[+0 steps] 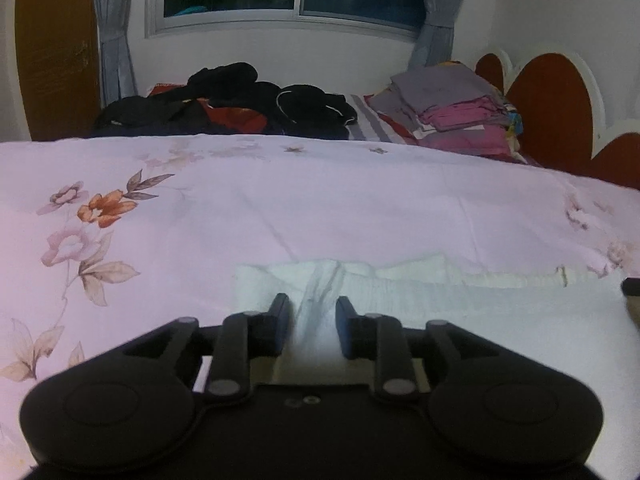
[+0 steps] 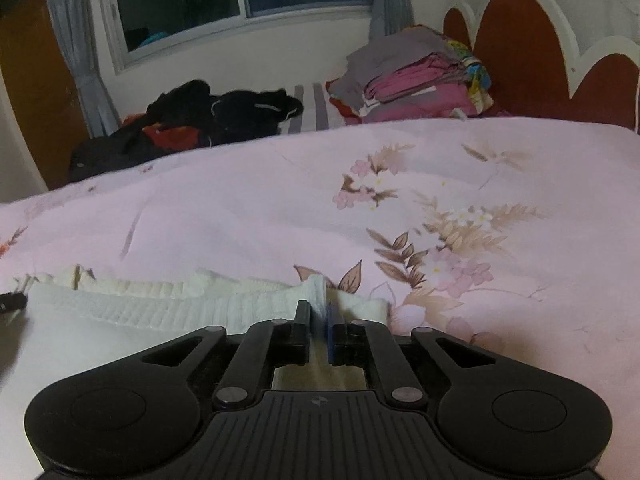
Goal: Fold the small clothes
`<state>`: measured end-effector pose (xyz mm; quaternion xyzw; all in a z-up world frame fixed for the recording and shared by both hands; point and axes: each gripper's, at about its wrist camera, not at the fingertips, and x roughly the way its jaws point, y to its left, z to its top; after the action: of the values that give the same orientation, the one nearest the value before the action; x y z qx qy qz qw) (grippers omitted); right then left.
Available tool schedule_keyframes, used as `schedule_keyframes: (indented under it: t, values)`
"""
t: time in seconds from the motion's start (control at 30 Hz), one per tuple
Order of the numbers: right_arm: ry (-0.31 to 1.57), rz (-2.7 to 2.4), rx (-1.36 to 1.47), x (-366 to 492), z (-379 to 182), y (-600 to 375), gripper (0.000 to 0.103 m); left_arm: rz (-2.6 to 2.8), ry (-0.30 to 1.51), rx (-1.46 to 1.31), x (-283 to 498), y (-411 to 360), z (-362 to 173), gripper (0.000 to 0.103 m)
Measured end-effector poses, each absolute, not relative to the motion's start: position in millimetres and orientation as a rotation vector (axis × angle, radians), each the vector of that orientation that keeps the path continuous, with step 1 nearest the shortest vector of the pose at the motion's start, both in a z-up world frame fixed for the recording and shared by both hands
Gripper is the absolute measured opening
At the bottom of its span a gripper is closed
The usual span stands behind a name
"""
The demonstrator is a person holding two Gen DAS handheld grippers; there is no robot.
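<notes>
A white ribbed garment point(image 1: 420, 292) lies flat along the near edge of a pink floral bedspread point(image 1: 320, 200). My left gripper point(image 1: 312, 308) rests over the garment's left end with its jaws a little apart. A raised pleat of white cloth runs between the jaws, and the pads do not clearly press on it. In the right wrist view the same garment point(image 2: 180, 300) stretches off to the left. My right gripper point(image 2: 319, 312) is shut on a pinched tuft at the garment's right corner, which stands up a little between the pads.
A heap of black and red clothes point(image 1: 240, 96) lies at the far side under the window. A stack of folded grey and pink laundry point(image 1: 452, 112) sits at the back right by the red headboard point(image 1: 552, 108). The bedspread point(image 2: 240, 220) spreads wide beyond the garment.
</notes>
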<state>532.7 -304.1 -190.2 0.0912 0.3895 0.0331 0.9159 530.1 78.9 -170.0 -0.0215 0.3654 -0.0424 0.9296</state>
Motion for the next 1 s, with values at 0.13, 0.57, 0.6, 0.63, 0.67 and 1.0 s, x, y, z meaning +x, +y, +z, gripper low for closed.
schedule_keyframes:
  t: [0.13,0.57,0.6,0.63,0.67,1.0]
  values:
    - [0.756,0.048,0.201,521.6,-177.4,-302.3,0.068,-0.063,0.756,-0.043,525.1,81.2,-164.5,0.048]
    - [0.741,0.194,0.136,494.9,-149.6,-243.7,0.047,-0.162,0.714,-0.028,483.0,55.1,-124.5,0.062]
    - [0.751,0.207,0.133,492.9,-152.0,-236.9,0.047,-0.177,0.720,-0.031,480.4,51.5,-124.3,0.062]
    - [0.758,0.216,0.133,490.7,-154.1,-231.7,0.047,-0.189,0.724,-0.036,477.0,47.7,-124.5,0.062]
    - [0.763,0.225,0.132,488.3,-155.9,-226.6,0.047,-0.200,0.726,-0.037,473.9,44.0,-125.1,0.062]
    - [0.849,0.269,0.079,462.1,-180.5,-200.0,0.047,-0.190,0.809,-0.012,456.4,37.1,-160.5,0.062]
